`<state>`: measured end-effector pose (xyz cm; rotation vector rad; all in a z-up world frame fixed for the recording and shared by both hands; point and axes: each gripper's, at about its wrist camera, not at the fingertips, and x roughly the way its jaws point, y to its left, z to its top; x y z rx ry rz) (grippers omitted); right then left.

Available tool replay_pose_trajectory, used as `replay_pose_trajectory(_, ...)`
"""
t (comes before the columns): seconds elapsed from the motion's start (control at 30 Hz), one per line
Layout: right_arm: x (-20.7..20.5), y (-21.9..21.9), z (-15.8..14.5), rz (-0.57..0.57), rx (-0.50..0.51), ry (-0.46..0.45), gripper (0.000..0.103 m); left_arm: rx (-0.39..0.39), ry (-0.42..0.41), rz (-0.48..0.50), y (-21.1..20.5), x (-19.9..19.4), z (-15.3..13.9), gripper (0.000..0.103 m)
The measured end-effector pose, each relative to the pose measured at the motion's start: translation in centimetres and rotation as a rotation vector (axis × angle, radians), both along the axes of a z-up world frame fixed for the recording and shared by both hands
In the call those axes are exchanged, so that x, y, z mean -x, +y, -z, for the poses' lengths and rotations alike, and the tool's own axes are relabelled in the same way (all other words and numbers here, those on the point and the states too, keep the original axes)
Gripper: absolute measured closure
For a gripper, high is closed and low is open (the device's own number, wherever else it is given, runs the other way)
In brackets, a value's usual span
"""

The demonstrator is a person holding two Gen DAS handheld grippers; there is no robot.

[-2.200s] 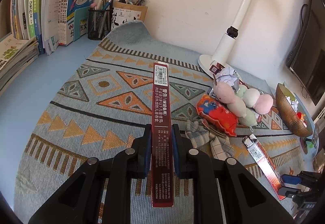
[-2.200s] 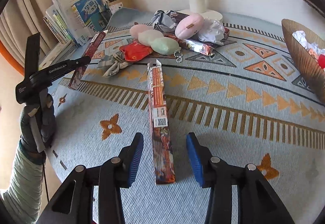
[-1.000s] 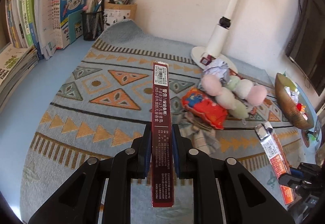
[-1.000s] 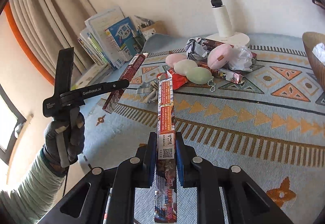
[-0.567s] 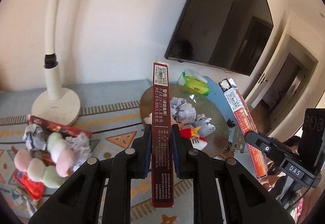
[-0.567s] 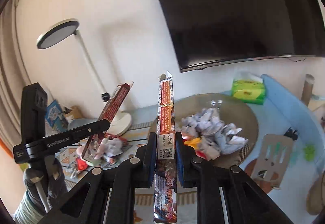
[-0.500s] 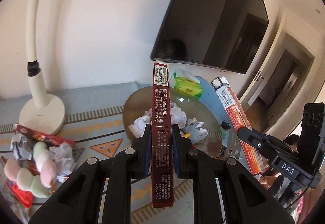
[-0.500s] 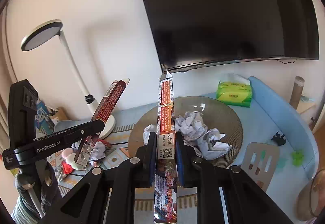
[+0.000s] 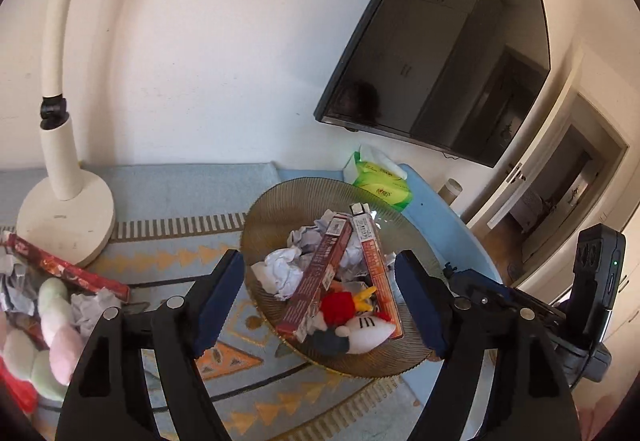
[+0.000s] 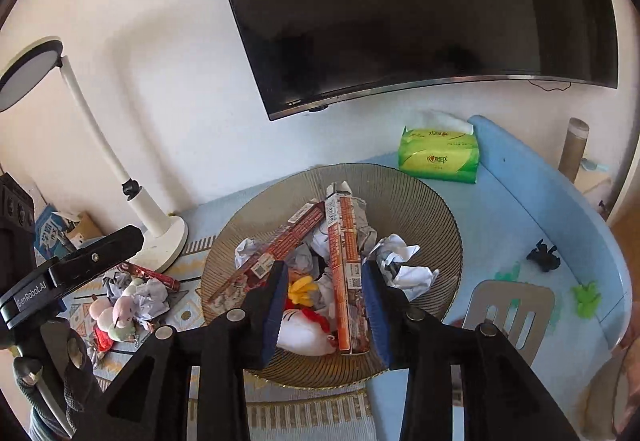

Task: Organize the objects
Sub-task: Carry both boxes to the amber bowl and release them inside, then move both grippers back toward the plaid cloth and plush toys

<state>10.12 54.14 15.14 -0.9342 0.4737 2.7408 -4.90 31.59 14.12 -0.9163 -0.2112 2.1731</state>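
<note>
Both long boxes are lying in the ribbed bowl (image 9: 280, 217) on crumpled paper: the dark red box (image 9: 318, 273) leaning left, the orange box (image 9: 374, 273) beside it. The left gripper (image 9: 320, 301) is hanging spread wide and empty, its jaws having just been opening. The right gripper (image 10: 326, 301) is likewise parting, pads clear of the orange box. Best practice: lift both straight up before swinging toward the plush toys (image 9: 48, 325).

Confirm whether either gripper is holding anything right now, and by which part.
Nothing is held. Left gripper and right gripper are open; their jaws have just been opening, with nothing between the left jaws.
</note>
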Motion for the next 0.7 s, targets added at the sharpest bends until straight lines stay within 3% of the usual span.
replay_pose_trajectory(0.03,-0.5,-0.9,-0.2,-0.018,0.007,0.013,0.058,-0.005,0.006,-0.019,-1.6,-0.6,-0.2,0.027)
replay_pose_trajectory(0.1,-1.4,-3.3,-0.7,-0.062,0.009,0.033,0.041,-0.010,0.027,-0.061,-4.9,-1.8,-0.4,0.027)
replay_pose_trajectory(0.23,-2.4,-9.6,-1.1,-0.189,-0.003,0.050,0.040,0.057,0.109,-0.188,-11.9,-4.7,-0.9,0.026)
replay_pose_trajectory(0.3,-2.4,-13.0,-0.1,-0.248,-0.012,0.042,0.034,0.091,0.134,-0.260,-15.9,-6.0,-0.5,0.019)
replay_pose_trajectory(0.33,-2.3,-14.7,0.8,-0.269,-0.016,0.027,0.029,0.102,0.136,-0.300,-18.0,-6.6,-0.2,0.008)
replay_pose_trajectory(0.37,-2.0,-16.3,2.0,-0.286,-0.016,0.009,0.015,0.111,0.133,-0.342,-20.2,-7.0,0.4,0.000)
replay_pose_trajectory(0.4,-1.6,-17.7,3.3,-0.301,-0.012,-0.005,0.012,0.120,0.130,-0.388,-22.2,-7.3,1.3,0.001)
replay_pose_trajectory(0.5,0.4,-20.5,7.4,-0.305,-0.029,-0.053,0.012,0.237,0.094,-0.540,-27.2,-7.0,4.8,0.001)
replay_pose_trajectory(0.57,1.9,-21.4,9.3,-0.264,-0.055,-0.082,0.012,0.322,0.081,-0.591,-29.3,-6.5,7.2,0.001)
replay_pose_trajectory(0.7,3.7,-20.2,12.3,-0.181,0.021,-0.137,0.012,0.335,0.046,-0.630,-32.4,-6.1,10.6,0.001)
